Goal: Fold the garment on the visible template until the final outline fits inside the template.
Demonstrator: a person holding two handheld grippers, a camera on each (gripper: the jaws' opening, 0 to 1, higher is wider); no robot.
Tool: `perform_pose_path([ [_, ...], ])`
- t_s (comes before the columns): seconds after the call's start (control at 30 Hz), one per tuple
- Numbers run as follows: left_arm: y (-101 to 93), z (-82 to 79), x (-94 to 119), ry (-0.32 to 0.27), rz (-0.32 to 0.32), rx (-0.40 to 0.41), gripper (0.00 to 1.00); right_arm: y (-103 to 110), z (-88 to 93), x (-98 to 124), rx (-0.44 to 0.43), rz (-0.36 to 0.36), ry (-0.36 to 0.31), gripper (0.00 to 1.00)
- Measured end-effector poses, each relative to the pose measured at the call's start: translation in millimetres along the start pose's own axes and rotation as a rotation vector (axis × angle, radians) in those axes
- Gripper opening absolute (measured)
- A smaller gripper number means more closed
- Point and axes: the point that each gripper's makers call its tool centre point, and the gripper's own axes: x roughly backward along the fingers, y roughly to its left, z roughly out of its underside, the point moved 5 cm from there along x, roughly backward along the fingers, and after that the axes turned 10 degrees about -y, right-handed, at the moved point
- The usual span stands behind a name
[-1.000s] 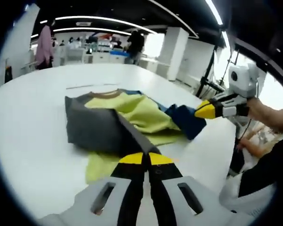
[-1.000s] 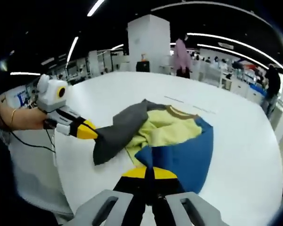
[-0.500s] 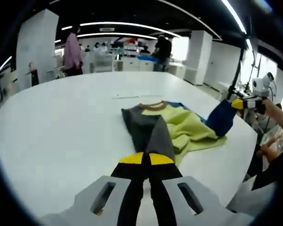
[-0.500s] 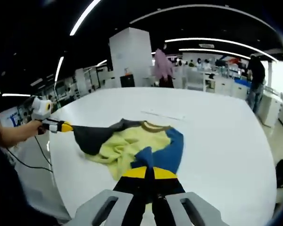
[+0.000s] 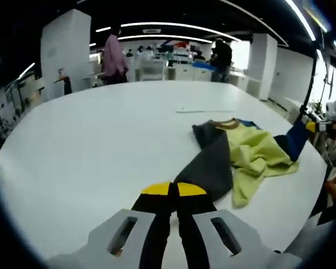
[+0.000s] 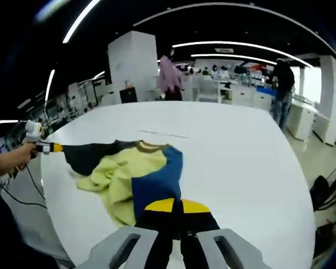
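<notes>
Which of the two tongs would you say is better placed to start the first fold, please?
Neither clearly. The left tongs are shut on the grey sleeve, the right tongs on the blue sleeve, stretching the shirt across the table. Right, slightly: its sleeve lies nearer the collar.

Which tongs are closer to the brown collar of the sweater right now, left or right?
Neither clearly. The left tongs grip the grey sleeve, the right tongs grip the blue sleeve, both stretched away from the brown collar between them; which is nearer I cannot tell.
</notes>
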Motion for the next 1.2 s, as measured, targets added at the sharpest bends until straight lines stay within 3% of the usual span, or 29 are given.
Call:
perform_pose_path([
  [0.33,45.8,5.7,-5.2,0.035,-0.118,0.021,0.0,-29.7,9.4,5.6,0.017,0.08,0.031,0.0],
  [0.43,60.3,10.8,-5.3,0.079,-0.173,-0.042,0.0,-39.3,13.6,6.4,0.004,0.112,0.051,0.0],
  [0.57,68.9,16.0,-9.2,0.089,-0.183,-0.022,0.0,-50.3,17.4,7.9,0.006,0.145,0.061,0.0],
  [0.93,90.8,34.5,-12.9,0.188,-0.227,-0.097,0.0,-89.9,37.2,22.1,-0.002,0.277,0.101,0.0],
  [1.07,100.8,44.7,-18.2,0.267,-0.223,-0.216,0.0,-102.8,48.2,23.8,-0.021,0.323,0.12,0.0],
  [1.2,105.6,46.3,-24.6,0.264,-0.239,-0.202,0.0,-113.4,58.8,27.3,-0.05,0.377,0.132,0.0],
])
